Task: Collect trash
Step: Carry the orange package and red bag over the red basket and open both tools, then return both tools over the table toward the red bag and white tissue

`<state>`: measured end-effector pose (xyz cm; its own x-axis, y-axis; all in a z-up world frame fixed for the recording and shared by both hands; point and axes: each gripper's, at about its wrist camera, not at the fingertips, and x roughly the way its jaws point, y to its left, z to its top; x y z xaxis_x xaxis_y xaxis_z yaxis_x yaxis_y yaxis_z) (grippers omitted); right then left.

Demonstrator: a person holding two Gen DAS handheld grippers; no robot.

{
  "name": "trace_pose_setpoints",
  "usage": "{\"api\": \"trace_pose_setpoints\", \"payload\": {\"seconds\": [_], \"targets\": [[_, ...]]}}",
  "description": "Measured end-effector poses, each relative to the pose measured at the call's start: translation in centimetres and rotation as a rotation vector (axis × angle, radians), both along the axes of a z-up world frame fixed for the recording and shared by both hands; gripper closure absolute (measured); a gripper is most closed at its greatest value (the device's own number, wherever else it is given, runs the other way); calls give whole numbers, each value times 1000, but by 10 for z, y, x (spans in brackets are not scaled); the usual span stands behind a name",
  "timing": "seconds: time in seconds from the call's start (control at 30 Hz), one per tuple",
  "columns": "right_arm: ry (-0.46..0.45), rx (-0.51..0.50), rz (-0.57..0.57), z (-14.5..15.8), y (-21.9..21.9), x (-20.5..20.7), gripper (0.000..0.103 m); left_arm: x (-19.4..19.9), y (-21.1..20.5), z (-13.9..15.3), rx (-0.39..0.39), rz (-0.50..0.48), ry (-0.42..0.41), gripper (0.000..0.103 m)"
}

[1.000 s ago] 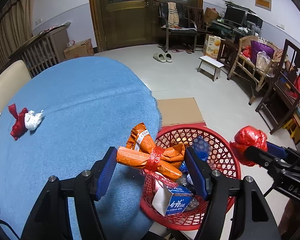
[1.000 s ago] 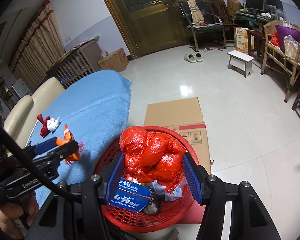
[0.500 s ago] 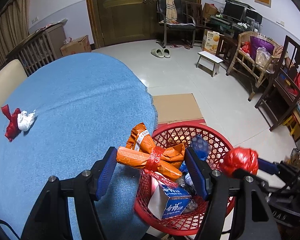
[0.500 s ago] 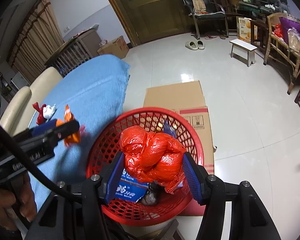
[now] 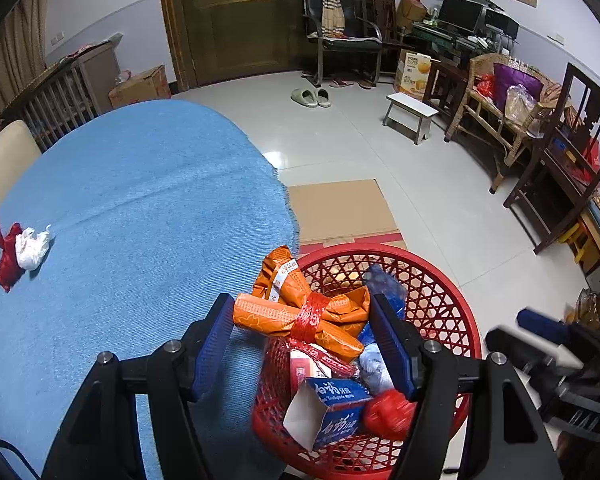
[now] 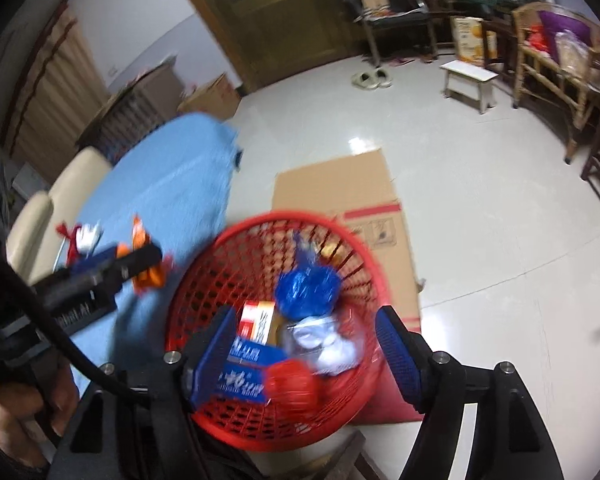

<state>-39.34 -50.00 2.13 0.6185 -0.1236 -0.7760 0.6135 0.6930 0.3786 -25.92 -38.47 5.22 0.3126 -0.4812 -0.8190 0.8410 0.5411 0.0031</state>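
Over red basket (image 5: 440,280): L gripper (image 5: 300,336) clamped on orange wrapper bundle (image 5: 300,312), R gripper (image 6: 306,354) jaws opening, empty, red bag (image 6: 290,382) prob. loose below.

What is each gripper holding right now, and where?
Left gripper clamps the orange wrapper bundle by its two ends. Right gripper is opening, holding nothing; the red bag is in the basket.

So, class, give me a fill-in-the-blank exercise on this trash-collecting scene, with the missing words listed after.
1. The left tongs grip a crumpled wrapper whose colour is ____.
2. The red plastic bundle lies inside the ____, free of the opening right tongs.
3. The cloth on the table is ____.
4. Beside the white wad on the cloth lies a scrap coloured ____.

Missing words: orange; basket; blue; red
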Motion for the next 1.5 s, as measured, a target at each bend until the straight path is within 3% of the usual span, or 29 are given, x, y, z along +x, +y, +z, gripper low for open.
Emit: {"api": "trace_pose_setpoints", "payload": {"seconds": [0.57, 0.73, 0.93, 1.27, 1.5], "targets": [[-77, 5, -114, 23, -29, -21, 28, -16, -23, -11, 33, -75, 19, 32], [-90, -3, -124, 29, -31, -23, 28, -14, -27, -15, 42, -89, 90, 31], [-93, -7, -112, 32, -28, -19, 28, -20, -28, -23, 93, -114, 102, 30], [-99, -36, -84, 44, -16, -9, 28, -11, -12, -10, 41, -108, 114, 30], [-87, -45, -30, 48, -1, 12, 28, 24, 37, 3, -29, 0, 112, 30]]}}
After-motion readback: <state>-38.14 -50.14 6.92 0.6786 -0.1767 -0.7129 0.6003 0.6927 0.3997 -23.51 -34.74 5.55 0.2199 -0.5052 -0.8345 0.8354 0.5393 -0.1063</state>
